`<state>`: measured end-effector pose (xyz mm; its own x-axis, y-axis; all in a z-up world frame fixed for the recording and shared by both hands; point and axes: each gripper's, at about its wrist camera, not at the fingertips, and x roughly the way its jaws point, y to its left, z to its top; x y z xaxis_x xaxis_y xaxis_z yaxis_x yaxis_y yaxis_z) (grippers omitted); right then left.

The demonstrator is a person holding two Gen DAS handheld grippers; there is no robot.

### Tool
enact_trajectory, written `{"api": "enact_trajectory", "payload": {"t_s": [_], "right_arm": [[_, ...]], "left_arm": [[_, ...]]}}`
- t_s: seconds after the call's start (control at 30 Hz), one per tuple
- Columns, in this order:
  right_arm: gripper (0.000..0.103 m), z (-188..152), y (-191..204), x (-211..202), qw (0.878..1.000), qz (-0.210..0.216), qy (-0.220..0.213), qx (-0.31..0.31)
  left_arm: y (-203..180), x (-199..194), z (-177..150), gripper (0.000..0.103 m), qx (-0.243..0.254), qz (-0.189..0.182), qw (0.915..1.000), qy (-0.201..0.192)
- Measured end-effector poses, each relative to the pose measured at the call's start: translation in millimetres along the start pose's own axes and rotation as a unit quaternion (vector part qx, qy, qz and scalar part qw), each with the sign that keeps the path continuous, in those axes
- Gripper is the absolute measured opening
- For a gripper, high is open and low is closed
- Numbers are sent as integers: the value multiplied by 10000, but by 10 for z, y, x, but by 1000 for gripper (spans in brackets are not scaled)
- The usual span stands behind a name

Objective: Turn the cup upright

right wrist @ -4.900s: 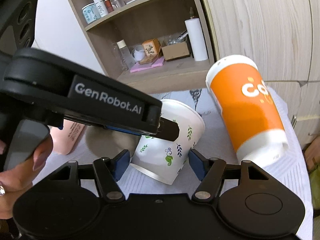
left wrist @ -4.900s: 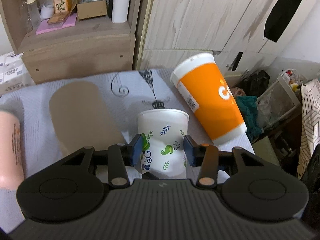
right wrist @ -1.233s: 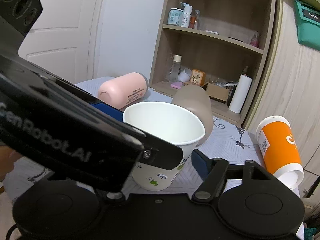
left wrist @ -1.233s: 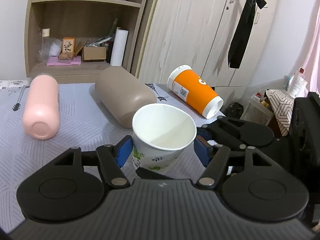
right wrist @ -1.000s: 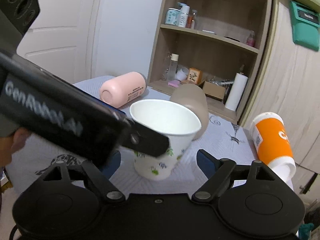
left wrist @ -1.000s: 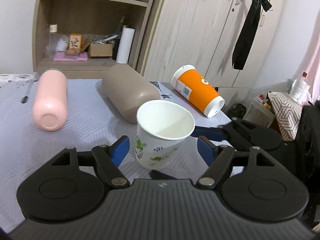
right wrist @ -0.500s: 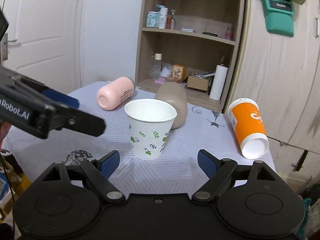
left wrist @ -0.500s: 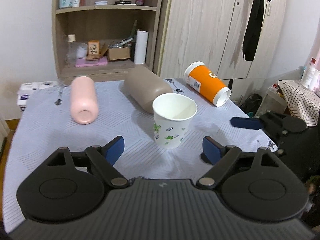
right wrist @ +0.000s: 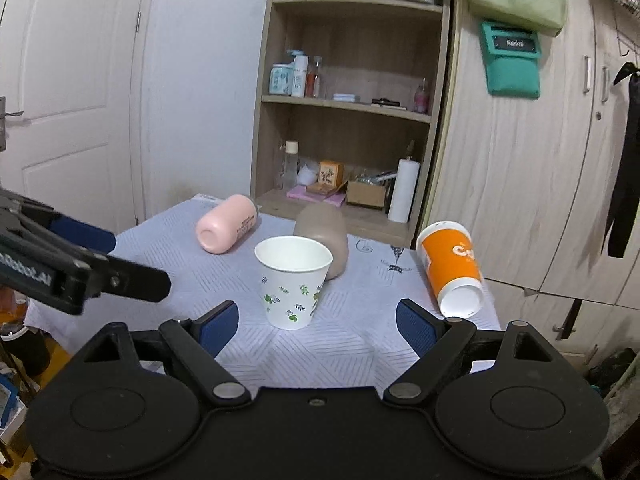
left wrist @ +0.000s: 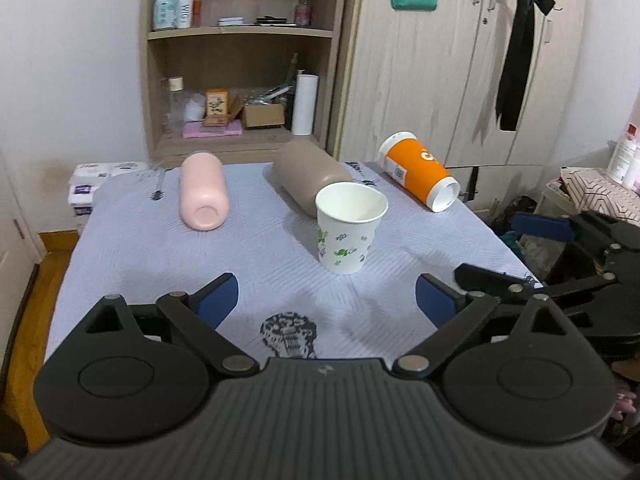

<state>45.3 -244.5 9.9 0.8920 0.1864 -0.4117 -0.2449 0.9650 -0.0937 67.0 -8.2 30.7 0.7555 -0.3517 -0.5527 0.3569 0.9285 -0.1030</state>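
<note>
Paper cup: I see the white paper cup with small green leaves standing up on the counter, its round mouth open to the top. It looks thin and smooth.
Where it is: near the middle of the counter, just in front of the tan cup.
Cloth: the counter has a pale cloth with fine raised lines and little black drawings.
Tan cup: a fat, dull tan cup lies on its side behind the paper cup.
Pink cup: a smooth pink cup lies on its side, well apart to the left.
Orange cup: an orange and white paper cup lies on its side near the right edge.
Left hand-held gripper: my black arms with blue pads are spread wide and hold nothing, short of the paper cup.
Right hand-held gripper: spread wide too, touching nothing.
</note>
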Motion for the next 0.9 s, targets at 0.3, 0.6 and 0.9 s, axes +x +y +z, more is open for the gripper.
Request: {"api": "enact_trajectory", "payload": {"t_s": [0.3, 0.6, 0.9], "right_arm": [[103, 23, 37, -217, 9988, -370, -102, 317], [103, 25, -4, -247, 9962, -679, 43, 544], [103, 6, 16, -243, 9952, -727, 120, 642]], "left_arm": [[35, -182, -71, 103, -314, 634, 9975, -12], [119, -211, -165, 103, -555, 1266, 9903, 119], [94, -273, -184, 103, -409, 1408, 9892, 57]]}}
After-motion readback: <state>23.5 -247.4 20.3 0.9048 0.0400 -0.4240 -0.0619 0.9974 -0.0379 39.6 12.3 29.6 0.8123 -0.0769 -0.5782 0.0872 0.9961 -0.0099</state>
